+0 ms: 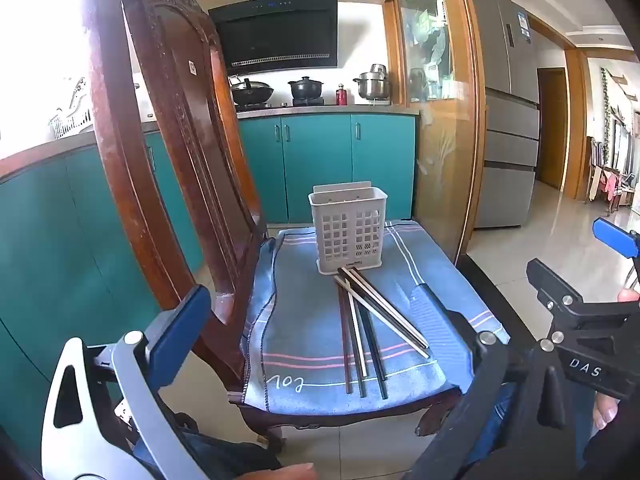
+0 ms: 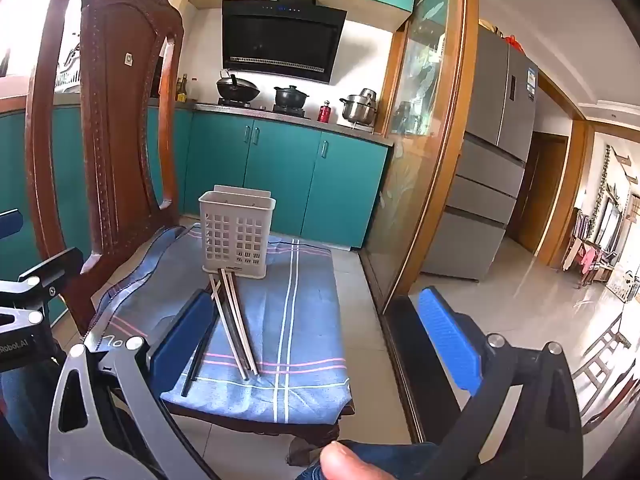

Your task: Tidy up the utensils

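A white slotted utensil holder (image 1: 347, 232) stands upright on a blue cloth (image 1: 304, 320) on a wooden chair seat; it also shows in the right wrist view (image 2: 237, 234). Several chopsticks (image 1: 362, 328), dark and pale, lie on the cloth in front of the holder, their far ends at its base; they also show in the right wrist view (image 2: 234, 324). My left gripper (image 1: 316, 336) is open and empty, held near the chair's front edge. My right gripper (image 2: 316, 332) is open and empty, to the right of the chopsticks; it also shows in the left wrist view (image 1: 576, 280).
The carved wooden chair back (image 1: 168, 128) rises at the left of the seat. A glass sliding door with a wooden frame (image 1: 452, 120) stands right of the chair. Teal kitchen cabinets (image 1: 320, 160) and a stove with pots are behind. Tiled floor (image 2: 520, 300) lies to the right.
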Demonstrator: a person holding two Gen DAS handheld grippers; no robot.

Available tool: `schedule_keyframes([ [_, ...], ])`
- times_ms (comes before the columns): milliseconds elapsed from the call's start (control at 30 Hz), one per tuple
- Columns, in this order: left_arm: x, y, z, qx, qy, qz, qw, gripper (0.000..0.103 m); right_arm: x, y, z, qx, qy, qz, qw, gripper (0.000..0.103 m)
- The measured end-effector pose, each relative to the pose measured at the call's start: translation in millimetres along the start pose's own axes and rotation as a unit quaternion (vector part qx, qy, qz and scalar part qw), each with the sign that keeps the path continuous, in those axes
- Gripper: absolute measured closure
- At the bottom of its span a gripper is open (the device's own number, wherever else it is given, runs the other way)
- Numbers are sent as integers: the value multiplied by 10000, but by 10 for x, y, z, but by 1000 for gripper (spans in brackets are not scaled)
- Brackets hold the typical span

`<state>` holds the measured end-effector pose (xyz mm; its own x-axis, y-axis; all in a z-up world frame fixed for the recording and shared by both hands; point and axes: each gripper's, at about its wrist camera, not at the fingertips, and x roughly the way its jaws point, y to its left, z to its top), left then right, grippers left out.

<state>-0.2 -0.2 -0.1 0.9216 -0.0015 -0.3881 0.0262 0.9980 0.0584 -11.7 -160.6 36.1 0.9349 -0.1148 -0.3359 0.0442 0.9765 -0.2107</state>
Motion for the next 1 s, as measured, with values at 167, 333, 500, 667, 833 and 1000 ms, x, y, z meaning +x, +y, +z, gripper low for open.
schedule_keyframes([
  [167,12,-35,-7,75,31,13,10000,3,-12,-3,11,49,-21,-8,10000,2],
  [333,-54,-83,74,114,3,25,9999,3,-68,-20,9,67,-35,10,10000,2],
  [500,-34,-100,60,93,3,17,10000,3,-47,-17,5,71,-31,26,10000,2],
  [667,-11,-84,33,86,8,-4,10000,3,-48,-25,-5,64,-30,37,10000,3],
  [833,-56,-82,24,76,-13,-20,10000,3,-51,-18,-11,52,-34,23,10000,2],
  [1000,-72,-103,20,93,-25,-20,10000,3,-72,-16,-4,44,-46,18,10000,2],
])
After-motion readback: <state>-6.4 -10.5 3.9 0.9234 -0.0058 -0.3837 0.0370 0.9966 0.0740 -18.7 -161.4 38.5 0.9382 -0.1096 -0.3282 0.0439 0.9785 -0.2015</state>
